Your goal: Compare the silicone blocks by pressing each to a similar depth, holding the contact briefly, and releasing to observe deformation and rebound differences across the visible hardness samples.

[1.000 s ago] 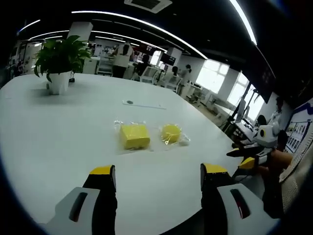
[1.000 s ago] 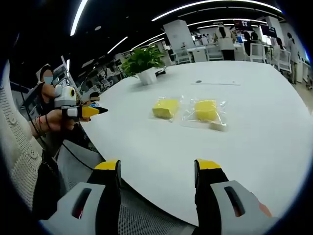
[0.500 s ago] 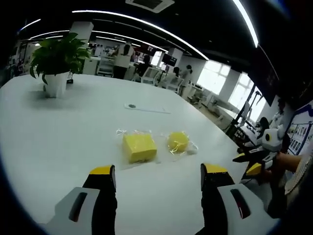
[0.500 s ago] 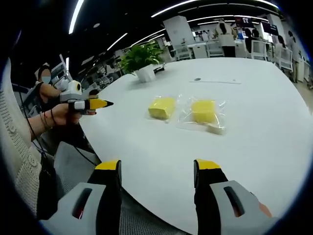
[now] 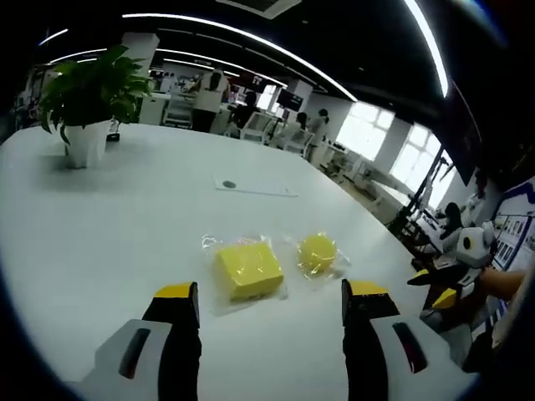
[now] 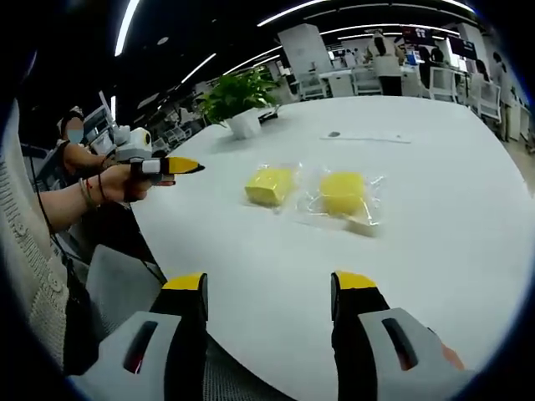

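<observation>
A white worktop sits in an open office. A potted plant stands far behind two bagged yellow blocks. Left claw and right claw both gape empty.

Open office: white table, potted plant, bright windows, ceiling light strips.

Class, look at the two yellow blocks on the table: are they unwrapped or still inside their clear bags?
Still bagged. Crinkled clear plastic surrounds the square block and the round block.

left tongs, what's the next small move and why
Probably ease the left tongs forward and down toward the square yellow block. They are open and apart from it, the bagged block lies just ahead between them, and nothing has been pressed yet.
</observation>
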Motion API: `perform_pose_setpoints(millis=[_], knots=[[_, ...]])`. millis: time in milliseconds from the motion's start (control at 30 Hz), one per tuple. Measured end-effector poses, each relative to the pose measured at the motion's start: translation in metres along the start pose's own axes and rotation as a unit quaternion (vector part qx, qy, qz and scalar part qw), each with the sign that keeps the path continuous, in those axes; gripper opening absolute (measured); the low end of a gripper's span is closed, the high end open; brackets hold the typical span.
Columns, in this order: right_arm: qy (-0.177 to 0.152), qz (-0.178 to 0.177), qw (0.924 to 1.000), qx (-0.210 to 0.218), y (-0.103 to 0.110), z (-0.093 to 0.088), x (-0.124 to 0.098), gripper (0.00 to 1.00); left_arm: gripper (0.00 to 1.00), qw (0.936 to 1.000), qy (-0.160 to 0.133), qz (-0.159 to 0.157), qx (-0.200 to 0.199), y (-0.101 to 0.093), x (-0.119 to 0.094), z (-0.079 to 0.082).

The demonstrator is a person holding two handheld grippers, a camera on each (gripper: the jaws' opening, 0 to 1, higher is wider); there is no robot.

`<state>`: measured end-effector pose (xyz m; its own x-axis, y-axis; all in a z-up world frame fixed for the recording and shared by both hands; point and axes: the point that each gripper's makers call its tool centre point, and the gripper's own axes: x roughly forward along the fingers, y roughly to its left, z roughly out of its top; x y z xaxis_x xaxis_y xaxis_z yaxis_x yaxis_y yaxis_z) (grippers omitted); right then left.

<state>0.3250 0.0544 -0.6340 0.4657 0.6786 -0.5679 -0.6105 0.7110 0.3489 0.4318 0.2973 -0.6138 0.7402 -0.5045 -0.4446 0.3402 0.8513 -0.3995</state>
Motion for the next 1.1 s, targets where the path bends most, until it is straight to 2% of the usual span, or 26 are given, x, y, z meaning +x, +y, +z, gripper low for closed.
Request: perform_pose_setpoints(millis=[267, 533, 700, 867, 967, 1100], knots=[[0.017, 0.001, 0.9999, 0.001, 0.0, -0.007, 0.001, 0.54, 0.69, 0.9999, 0.012, -0.001, -0.006, 0.015, 0.03, 0.01], [0.02, -0.006, 0.9998, 0.004, -0.004, -0.005, -0.001, 0.54, 0.67, 0.9967, 0.003, -0.018, -0.079, 0.03, 0.065, 0.02], [0.022, -0.014, 0.9996, 0.005, -0.009, -0.005, -0.003, 0.54, 0.69, 0.9945, 0.024, -0.013, -0.101, 0.037, 0.088, 0.009], [0.026, -0.02, 0.9994, 0.009, -0.011, -0.006, -0.004, 0.54, 0.68, 0.9923, 0.033, -0.007, -0.119, 0.045, 0.105, 0.0], [0.029, -0.021, 0.9993, 0.012, -0.011, -0.008, -0.004, 0.54, 0.71, 0.9902, 0.051, -0.005, -0.13, 0.049, 0.118, -0.009], [0.033, -0.022, 0.9991, 0.014, -0.01, -0.01, -0.002, 0.54, 0.71, 0.9894, 0.046, -0.001, -0.138, 0.056, 0.127, -0.009]])
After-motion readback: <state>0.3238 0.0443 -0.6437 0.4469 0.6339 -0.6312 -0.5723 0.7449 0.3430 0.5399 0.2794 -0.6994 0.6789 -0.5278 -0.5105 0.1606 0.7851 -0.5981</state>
